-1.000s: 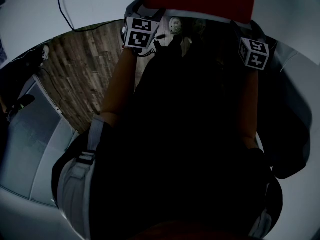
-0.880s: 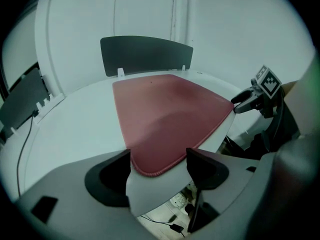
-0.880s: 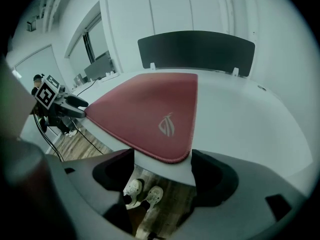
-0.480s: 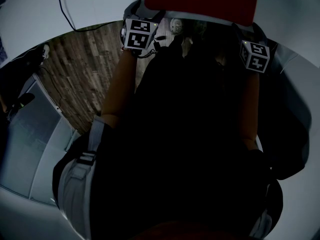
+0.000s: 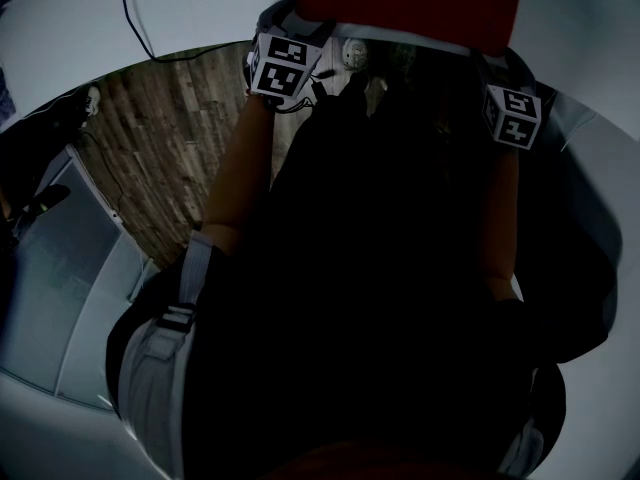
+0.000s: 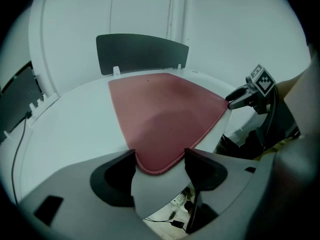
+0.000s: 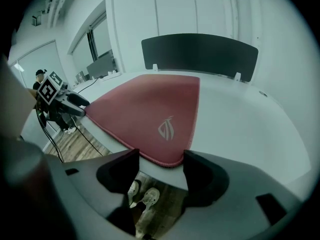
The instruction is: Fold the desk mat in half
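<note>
Since a second ago both marker cubes have edged slightly rightward in the head view, and the mat's red edge has shifted with them. One desk mat (image 6: 165, 109), red with a stitched border and one pale logo, lies flat on the white surface (image 6: 75, 119), reaching its near edge. There are two tools. The left tool (image 6: 160, 159) has one near corner of the mat between its jaws, and the right tool (image 7: 160, 161) has the other. Both pairs of jaws are closing but stand wide, with the pads off the mat. One dark divider panel (image 6: 142, 53) stands at the far edge. Below is a wood-plank floor (image 5: 170, 138) with one pair of pale shoes (image 7: 145, 196). The walls are white.
</note>
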Demonstrator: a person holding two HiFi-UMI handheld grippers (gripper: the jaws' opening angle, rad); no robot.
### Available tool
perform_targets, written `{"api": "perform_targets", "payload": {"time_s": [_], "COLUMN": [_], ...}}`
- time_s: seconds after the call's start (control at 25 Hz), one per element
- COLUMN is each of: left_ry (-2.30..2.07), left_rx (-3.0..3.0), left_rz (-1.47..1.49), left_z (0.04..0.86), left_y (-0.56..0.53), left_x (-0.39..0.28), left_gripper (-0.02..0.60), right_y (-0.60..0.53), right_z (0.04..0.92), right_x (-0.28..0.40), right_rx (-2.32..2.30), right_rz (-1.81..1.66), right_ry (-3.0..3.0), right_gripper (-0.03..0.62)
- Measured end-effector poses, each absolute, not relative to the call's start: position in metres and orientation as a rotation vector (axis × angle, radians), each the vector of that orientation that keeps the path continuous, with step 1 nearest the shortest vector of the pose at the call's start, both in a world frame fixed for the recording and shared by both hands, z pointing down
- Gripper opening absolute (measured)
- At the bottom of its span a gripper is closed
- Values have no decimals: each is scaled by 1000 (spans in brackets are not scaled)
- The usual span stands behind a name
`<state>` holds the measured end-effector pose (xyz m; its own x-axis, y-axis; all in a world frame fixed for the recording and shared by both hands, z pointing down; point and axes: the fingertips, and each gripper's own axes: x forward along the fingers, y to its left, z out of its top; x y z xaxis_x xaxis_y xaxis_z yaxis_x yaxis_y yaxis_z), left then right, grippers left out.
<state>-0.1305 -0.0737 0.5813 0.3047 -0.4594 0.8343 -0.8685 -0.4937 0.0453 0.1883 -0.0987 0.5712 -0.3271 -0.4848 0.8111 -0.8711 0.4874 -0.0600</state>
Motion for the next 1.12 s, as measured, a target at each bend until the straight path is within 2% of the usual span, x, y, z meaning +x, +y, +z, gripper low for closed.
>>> {"api": "perform_targets", "payload": {"time_s": [0.04, 0.08, 0.12, 0.16, 0.28, 1.12], "left_ry": [-1181, -1182, -1182, -1186, -1205, -1358], "left_rx": [2080, 2083, 2088, 2094, 2108, 2278], "left_rz": [1079, 1074, 1069, 1066, 1055, 965], "left_z": [582, 582, 580, 578, 574, 492], "left_y": [-73, -74, -76, -78, -81, -108], "left_x": [-132, -132, -131, -128, -124, -120], "left_gripper": [316, 304, 176, 128, 93, 81], "right_y": [-99, -100, -101, -101, -103, -127], "right_z": [570, 569, 569, 568, 558, 464], "right_x": [186, 180, 173, 168, 165, 161], "right_rx": [1118, 1107, 1094, 1088, 1108, 1309], "right_rz": [631, 603, 570, 540, 492, 312], "right_ry": [-1982, -1988, -1990, -1989, -2017, -2225], "right_gripper": [286, 126, 80, 62, 58, 41]}}
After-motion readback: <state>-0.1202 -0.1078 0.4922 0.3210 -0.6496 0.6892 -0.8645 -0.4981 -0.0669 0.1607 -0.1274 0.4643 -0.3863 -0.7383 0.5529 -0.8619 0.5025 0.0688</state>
